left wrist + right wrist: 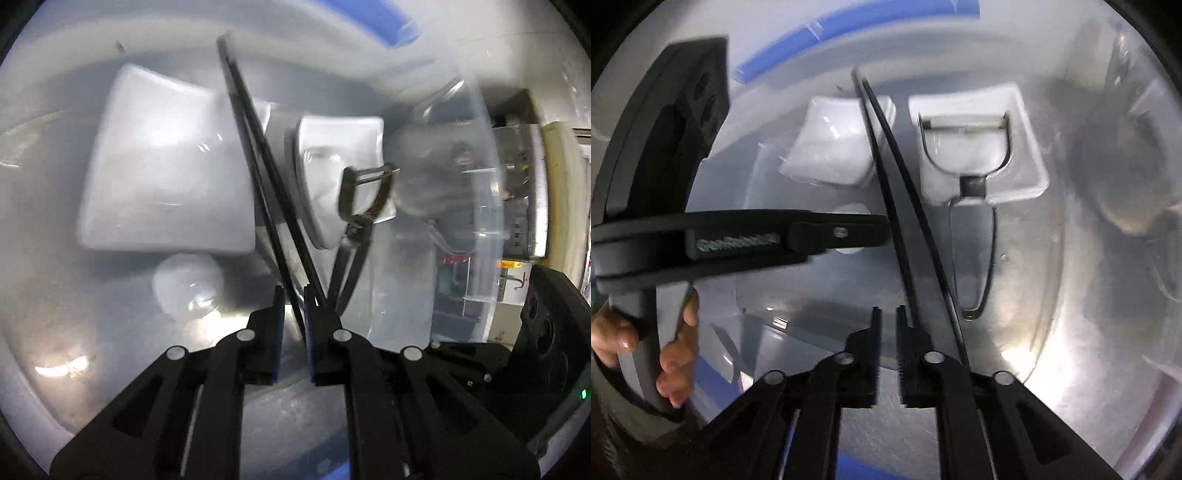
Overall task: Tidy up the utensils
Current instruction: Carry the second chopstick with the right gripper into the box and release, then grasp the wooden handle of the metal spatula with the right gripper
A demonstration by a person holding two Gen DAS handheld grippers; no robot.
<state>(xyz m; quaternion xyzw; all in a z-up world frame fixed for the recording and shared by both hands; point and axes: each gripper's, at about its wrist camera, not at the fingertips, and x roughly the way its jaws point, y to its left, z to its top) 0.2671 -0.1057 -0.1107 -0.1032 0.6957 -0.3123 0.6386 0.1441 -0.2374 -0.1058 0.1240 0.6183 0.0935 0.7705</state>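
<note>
**A:** Count the utensils for me.

**B:** Two black chopsticks and one peeler, all inside a clear tub. From the right wrist camera, the chopsticks meet at their far ends near 12 o'clock and spread as they run down toward 5 o'clock. They pass behind the right finger of the right gripper.

**A:** And the peeler?

**B:** At 1 o'clock. Its head lies in a white square dish and its wire loop handle points down toward 5 o'clock.

**A:** How many dishes are there?

**B:** Two white square ones. The other dish is at 11 o'clock, and a single small round white piece sits just below it.

**A:** What are the jaws doing?

**B:** The right jaws are drawn close, with a narrow slit between them and nothing in it. The left gripper comes in from 9 o'clock, held by one hand, and its tip is at the chopsticks.

**A:** Is it gripping them?

**B:** I cannot tell. In the left wrist view, one of the chopsticks runs down into the slit of the left gripper, and the other crosses its right finger. The gap looks wider than the stick. In that view the peeler is at 2 o'clock, but it is blurred.
</note>
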